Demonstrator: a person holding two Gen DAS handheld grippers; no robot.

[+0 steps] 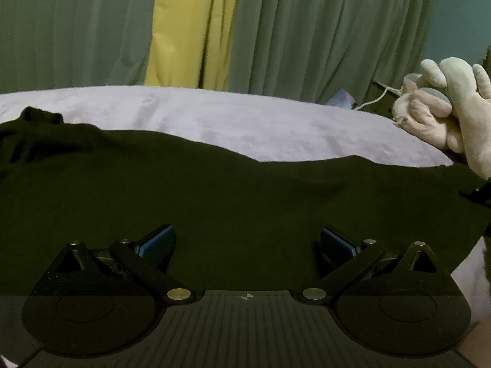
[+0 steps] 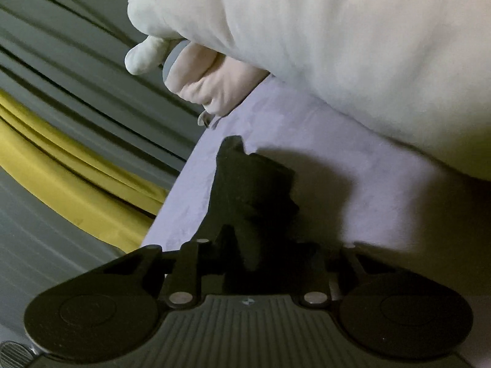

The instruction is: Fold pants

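Just one pants (image 1: 214, 202), two tools.

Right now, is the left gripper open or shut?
Open: the left gripper has its blue pads far apart over the pants.

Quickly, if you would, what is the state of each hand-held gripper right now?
Left hand-held gripper: open, holding nothing, above the dark fabric pants.
Right hand-held gripper: closed on a bunched part of the dark fabric pants.
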